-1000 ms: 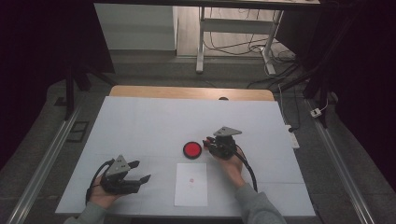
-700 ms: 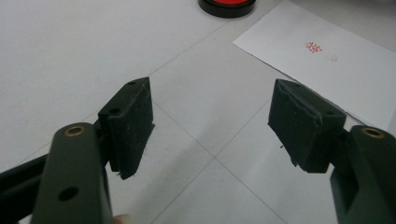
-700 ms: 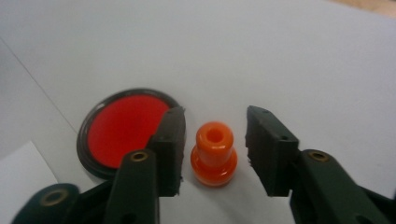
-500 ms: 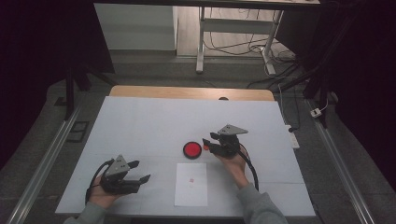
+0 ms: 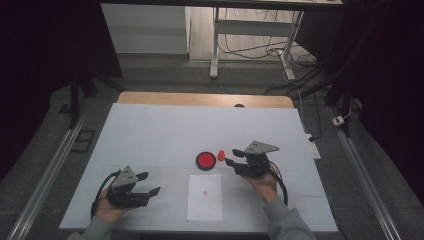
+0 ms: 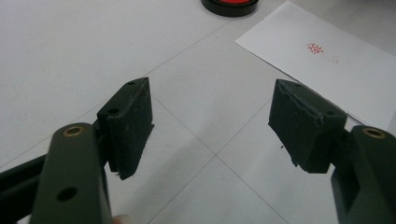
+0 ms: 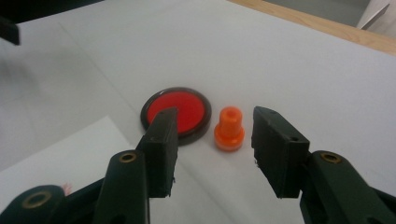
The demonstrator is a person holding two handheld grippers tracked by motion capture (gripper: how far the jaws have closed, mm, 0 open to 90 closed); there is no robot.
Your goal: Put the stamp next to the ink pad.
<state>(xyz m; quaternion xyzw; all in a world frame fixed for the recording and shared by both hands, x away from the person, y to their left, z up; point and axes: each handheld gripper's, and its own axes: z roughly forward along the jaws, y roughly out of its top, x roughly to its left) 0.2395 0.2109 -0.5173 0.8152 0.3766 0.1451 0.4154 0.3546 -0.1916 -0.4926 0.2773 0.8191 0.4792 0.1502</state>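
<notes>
A small orange stamp (image 5: 221, 155) (image 7: 229, 128) stands upright on the white table, touching nothing, just right of a round red ink pad (image 5: 205, 160) (image 7: 180, 109). My right gripper (image 5: 231, 157) (image 7: 214, 122) points at the stamp from the right. Its jaws have just been opening and are open; the stamp stands a little beyond the tips, not pressed by the pads. A white paper sheet (image 5: 204, 197) (image 6: 327, 70) with a small red stamp mark (image 6: 315, 48) lies in front of the pad. My left gripper (image 5: 151, 183) (image 6: 212, 126) rests open and empty at the lower left.
The white table cover (image 5: 165, 130) is bare towards the back, with a wooden edge (image 5: 200, 99) behind it. Metal rails (image 5: 45, 175) run along both sides. A desk frame and cables (image 5: 280, 60) stand on the floor beyond.
The right gripper's jaws have opened and let go of the orange stamp, which now stands beside the ink pad. The right hand has drawn back to the right. The left gripper has kept still.
</notes>
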